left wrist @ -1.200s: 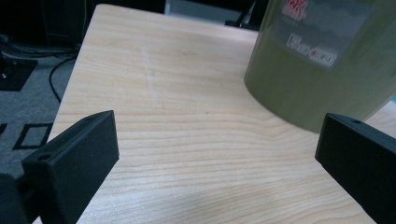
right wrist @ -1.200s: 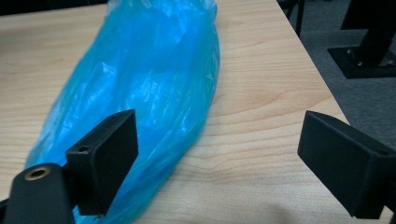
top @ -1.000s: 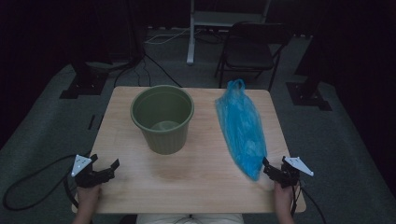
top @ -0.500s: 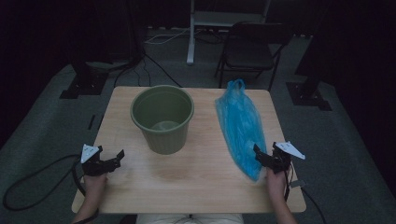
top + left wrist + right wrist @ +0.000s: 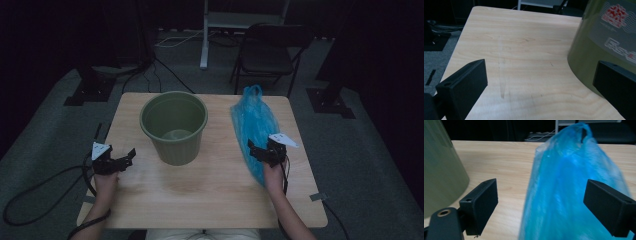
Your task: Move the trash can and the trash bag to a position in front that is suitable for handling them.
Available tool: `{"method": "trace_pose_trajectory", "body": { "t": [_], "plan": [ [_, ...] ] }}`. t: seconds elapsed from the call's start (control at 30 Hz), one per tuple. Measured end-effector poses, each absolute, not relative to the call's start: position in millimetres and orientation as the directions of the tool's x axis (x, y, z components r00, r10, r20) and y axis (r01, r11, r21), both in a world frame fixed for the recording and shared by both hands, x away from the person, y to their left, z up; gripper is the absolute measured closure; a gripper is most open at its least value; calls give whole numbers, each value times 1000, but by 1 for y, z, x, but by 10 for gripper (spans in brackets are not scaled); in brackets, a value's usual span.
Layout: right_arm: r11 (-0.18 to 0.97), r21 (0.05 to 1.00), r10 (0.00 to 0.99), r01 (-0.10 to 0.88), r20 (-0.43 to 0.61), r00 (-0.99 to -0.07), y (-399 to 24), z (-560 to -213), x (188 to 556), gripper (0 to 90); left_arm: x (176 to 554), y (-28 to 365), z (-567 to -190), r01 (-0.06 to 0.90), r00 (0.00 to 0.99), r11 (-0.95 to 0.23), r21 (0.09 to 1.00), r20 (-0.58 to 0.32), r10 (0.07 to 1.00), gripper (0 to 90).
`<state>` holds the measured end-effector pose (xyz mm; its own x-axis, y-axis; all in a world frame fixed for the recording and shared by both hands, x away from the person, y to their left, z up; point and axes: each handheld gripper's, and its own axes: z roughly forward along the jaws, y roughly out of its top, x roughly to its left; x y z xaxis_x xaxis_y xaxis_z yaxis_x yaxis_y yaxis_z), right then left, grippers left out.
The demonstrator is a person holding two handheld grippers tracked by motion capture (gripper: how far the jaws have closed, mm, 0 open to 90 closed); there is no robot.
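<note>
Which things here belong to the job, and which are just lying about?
In the job:
- blue plastic bag, between the open jaws of the right hand-held gripper
- green bucket, beside the open left hand-held gripper

Just about:
- folding chair behind the table
- cables on the floor

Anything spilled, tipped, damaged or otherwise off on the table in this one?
Nothing stands out. The green bucket stands upright on the wooden table, and the blue plastic bag lies flat to its right, within the table's edges. The right gripper, jaws open, is over the bag's near end; the left gripper is open beside the bucket.
</note>
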<state>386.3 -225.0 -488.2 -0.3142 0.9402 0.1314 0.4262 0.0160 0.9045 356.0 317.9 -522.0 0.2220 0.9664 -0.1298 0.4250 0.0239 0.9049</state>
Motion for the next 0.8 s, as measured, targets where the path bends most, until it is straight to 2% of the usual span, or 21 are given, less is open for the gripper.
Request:
{"method": "trace_pose_trajectory", "body": {
  "t": [0.4, 0.57, 0.8],
  "plan": [
    [48, 892, 915, 448, 141, -379, -170, -492, 425, 118, 388, 308, -523, 431, 198, 56, 901, -155, 968, 1],
    [91, 884, 913, 459, 111, -393, -147, -498, 446, 118, 403, 303, -523, 435, 194, 34, 900, -131, 972, 1],
    [65, 871, 897, 488, 163, -411, -124, -500, 466, 118, 417, 287, -522, 435, 199, 12, 900, -109, 974, 1]
  ]
}}
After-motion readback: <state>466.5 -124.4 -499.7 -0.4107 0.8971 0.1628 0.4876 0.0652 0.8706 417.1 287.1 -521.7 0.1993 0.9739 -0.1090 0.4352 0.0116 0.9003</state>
